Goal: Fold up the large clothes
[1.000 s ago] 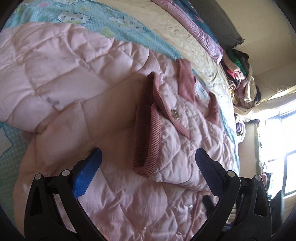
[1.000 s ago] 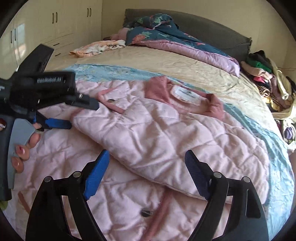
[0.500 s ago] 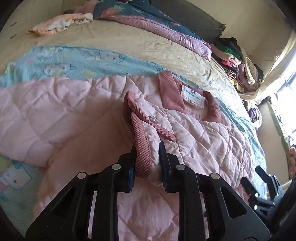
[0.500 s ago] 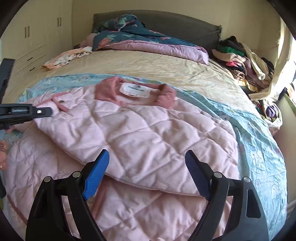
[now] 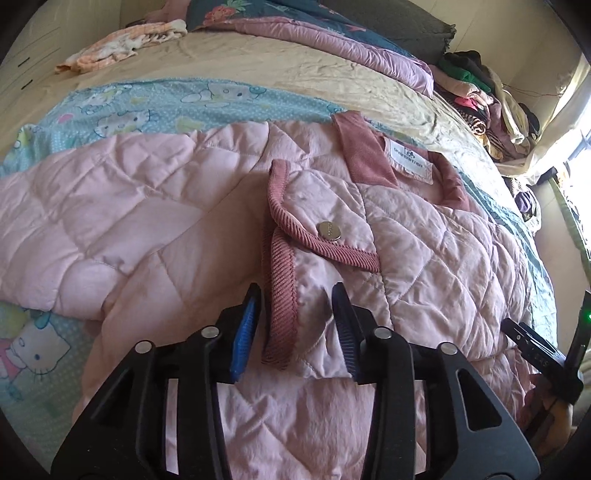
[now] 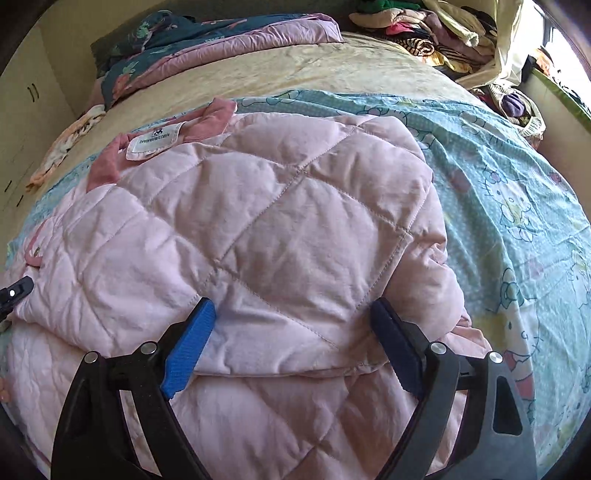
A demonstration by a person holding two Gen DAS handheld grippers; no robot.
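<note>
A pink quilted jacket [image 5: 424,251] lies on the bed, its right sleeve folded across the body. It fills the right wrist view [image 6: 288,221]. The sleeve's ribbed dark-pink cuff [image 5: 282,295] with a metal snap lies between the pads of my left gripper [image 5: 293,317], which stands partly open around it without pinching. My right gripper [image 6: 291,325] is open wide, its pads pressed against the folded sleeve's upper part near the shoulder. The white neck label [image 5: 410,160] and dark-pink collar face up.
A Hello Kitty blue sheet [image 6: 517,192] lies under the jacket on a beige bedspread [image 5: 258,55]. Pillows and a quilt [image 5: 332,33] lie at the head. A pile of clothes [image 5: 480,85] sits at the far right. A small garment [image 5: 122,48] lies at far left.
My left gripper was shut on the cuff half a second ago and has now opened, leaving the cuff lying on the jacket. My right gripper has moved in closer to the folded sleeve.
</note>
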